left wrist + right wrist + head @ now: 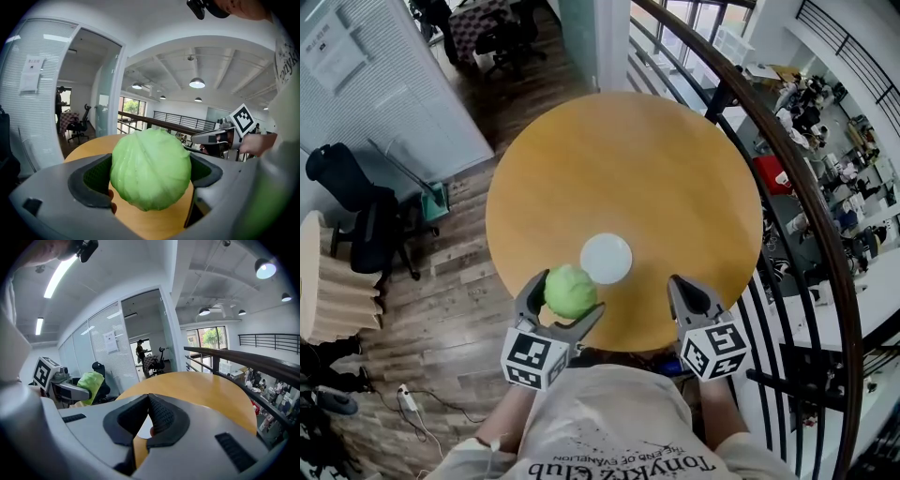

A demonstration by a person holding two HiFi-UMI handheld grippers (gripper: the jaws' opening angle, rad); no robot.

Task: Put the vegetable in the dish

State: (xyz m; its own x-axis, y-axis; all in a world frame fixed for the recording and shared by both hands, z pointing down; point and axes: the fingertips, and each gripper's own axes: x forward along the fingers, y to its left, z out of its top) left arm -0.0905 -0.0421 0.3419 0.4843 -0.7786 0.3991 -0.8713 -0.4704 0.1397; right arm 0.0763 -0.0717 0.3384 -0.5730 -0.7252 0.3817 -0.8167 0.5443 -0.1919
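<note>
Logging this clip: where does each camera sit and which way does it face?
Head view: on the person's head, facing steeply down at the table, dish, both claws and the person's shirt.
Left gripper view: on the left claw, looking along its jaws, shut on the cabbage.
Right gripper view: on the right claw, jaws together, empty, facing across the table.
Shared: all three show the cabbage.

Head view steeply down on the round table (628,169); gripper views low, close behind jaws, across it.
</note>
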